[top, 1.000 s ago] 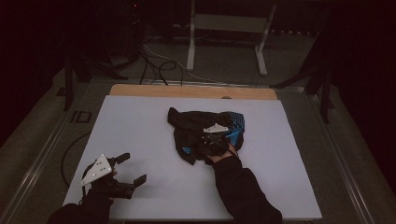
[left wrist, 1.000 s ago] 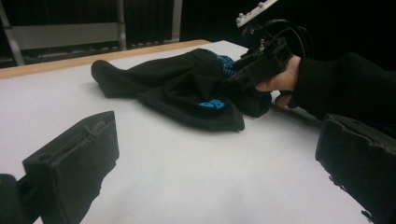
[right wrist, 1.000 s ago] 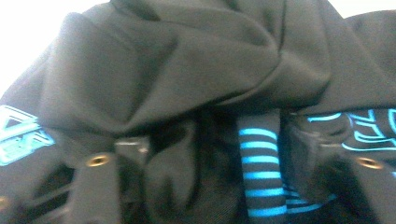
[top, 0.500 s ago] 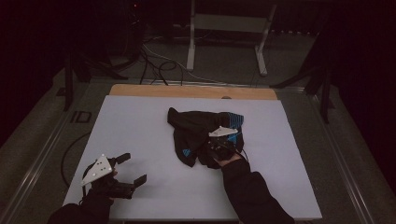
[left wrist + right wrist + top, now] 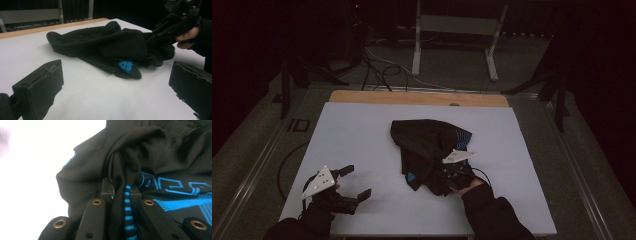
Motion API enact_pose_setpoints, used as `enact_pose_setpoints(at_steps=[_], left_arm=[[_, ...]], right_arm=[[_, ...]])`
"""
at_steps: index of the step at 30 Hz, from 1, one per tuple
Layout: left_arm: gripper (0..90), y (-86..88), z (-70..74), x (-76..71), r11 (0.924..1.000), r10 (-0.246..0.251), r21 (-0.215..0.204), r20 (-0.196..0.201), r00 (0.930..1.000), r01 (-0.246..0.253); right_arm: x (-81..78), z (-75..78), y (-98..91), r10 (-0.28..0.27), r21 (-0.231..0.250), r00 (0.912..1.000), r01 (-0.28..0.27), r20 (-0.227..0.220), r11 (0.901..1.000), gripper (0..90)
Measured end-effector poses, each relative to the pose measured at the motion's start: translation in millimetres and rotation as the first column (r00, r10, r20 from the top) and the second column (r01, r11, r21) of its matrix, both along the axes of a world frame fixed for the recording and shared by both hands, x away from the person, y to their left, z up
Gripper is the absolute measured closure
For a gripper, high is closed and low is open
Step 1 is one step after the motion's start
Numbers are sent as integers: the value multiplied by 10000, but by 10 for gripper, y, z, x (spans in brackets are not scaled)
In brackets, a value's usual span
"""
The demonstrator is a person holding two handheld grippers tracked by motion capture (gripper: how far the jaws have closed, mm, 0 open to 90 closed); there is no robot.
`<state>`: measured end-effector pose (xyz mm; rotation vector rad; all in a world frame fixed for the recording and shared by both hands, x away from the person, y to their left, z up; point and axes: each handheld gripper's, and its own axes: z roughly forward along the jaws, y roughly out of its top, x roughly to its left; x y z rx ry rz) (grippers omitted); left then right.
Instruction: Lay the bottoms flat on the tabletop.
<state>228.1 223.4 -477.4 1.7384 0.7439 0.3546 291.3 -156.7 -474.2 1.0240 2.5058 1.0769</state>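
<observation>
garment: black cloth with blue print (image 5: 427, 150), crumpled, centre of the desk (image 5: 362, 130)
my right gripper (image 5: 455, 172): just closed, clamped on a bunched fold at garment's lower right edge
my left gripper (image 5: 344, 187): jaws wide, nothing between, lower left, well apart from garment

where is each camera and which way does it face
High view: above the person's side, looking forward and down on the table; both forearms, left gripper, right gripper.
Left gripper view: rides the open left gripper, facing the black garment.
Right gripper view: along jaws pinched on the garment's striped edge.
All three share the garment.
</observation>
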Motion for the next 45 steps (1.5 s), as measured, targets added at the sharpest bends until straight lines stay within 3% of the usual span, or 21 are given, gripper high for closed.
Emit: enact_pose_setpoints(at_steps=[9,19,20,24,26,27,29,30,31,32,34,36,38,40,43,45], left_arm=[[4,-49,3,-13,9996,-263,92,-83,9996,264],[4,-64,9,-15,9996,-241,116,-116,9996,242],[4,-80,5,-10,9995,-244,209,-141,9996,247],[4,-165,-6,2,9982,-496,323,-12,9988,496],[18,-203,-12,12,9970,-692,333,-38,9976,693],[20,-230,-17,16,9962,-809,331,-97,9967,811],[23,-296,-28,15,9920,-1259,58,-328,9915,1261],[28,-296,-28,15,9920,-1259,58,-328,9915,1261],[28,-364,-28,21,9863,-1643,67,-653,9843,1650],[33,-419,-30,26,9822,-1854,166,-758,9797,1871],[33,-500,-35,35,9762,-2094,398,-793,9746,2130],[73,-545,-35,42,9733,-2196,500,-835,9720,2242],[87,-737,-52,70,9519,-2766,1065,-1043,9553,2872],[147,-836,-72,82,9413,-3031,1248,-964,9481,3136],[167,-985,-131,131,9264,-3283,1502,-1274,9359,3454],[170,-1087,-169,148,9101,-3459,1882,-1454,9269,3691]], right_arm=[[-318,-38,-223,462,212,9976,-452,-519,9988,816],[-549,-53,-417,676,-61,9946,-683,-785,9976,812],[-559,-46,-494,348,-198,9974,-361,-630,9992,811],[-511,-80,-562,-108,103,9977,115,-676,9999,803],[-500,-77,-565,-91,327,9973,115,-729,9994,770],[-500,-61,-563,-76,415,9980,102,-635,9991,722],[-500,10,-556,76,812,9990,-40,-438,9967,516],[-500,10,-556,76,812,9990,-40,-438,9967,516],[-489,58,-558,-1,1127,9991,49,-428,9936,437],[-484,153,-576,-285,1622,9996,291,-62,9863,289],[-472,241,-621,-529,1963,9979,447,365,9795,155],[-460,275,-645,-634,2078,9968,521,482,9768,136],[-450,317,-724,-821,2323,9937,622,769,9706,109],[-462,301,-731,-1068,2283,9902,840,896,9700,111],[-458,250,-747,-996,2115,9916,802,828,9741,121],[-473,221,-752,-1141,2034,9891,933,933,9746,133]])
